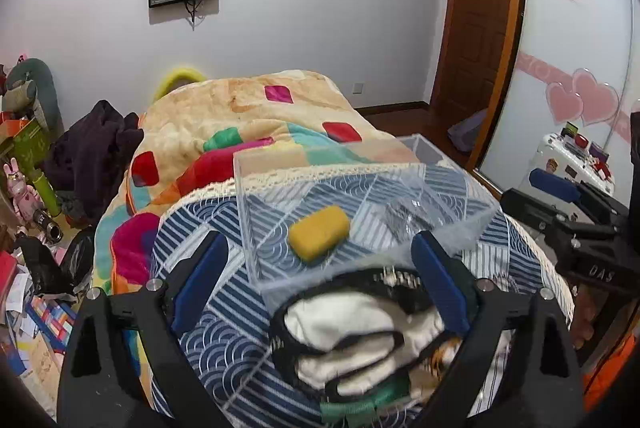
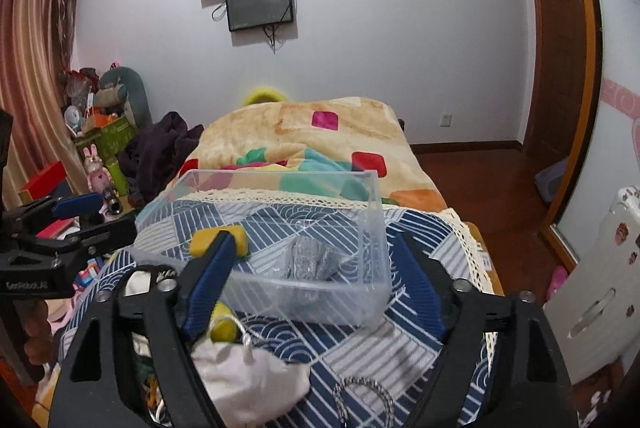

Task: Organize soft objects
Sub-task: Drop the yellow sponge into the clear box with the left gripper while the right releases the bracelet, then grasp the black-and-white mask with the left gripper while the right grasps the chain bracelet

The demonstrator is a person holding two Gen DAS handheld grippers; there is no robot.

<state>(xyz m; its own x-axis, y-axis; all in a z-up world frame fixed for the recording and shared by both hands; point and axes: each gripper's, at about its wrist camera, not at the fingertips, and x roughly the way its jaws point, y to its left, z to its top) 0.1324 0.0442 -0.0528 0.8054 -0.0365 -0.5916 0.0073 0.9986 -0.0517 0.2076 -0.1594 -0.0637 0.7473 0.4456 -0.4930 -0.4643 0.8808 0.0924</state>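
Note:
A clear plastic box stands on the blue patterned cloth on the bed. A yellow sponge lies inside it, with a silvery scrubber beside it. My left gripper is open just before the box, over a white folded cloth with black trim. My right gripper is open in front of the box, above a white cloth pouch, a second yellow piece and a silver ring.
A colourful blanket covers the far bed. A dark garment lies at its left. Toys, boxes and papers clutter the floor on the left. A white cabinet and a wooden door stand at the right.

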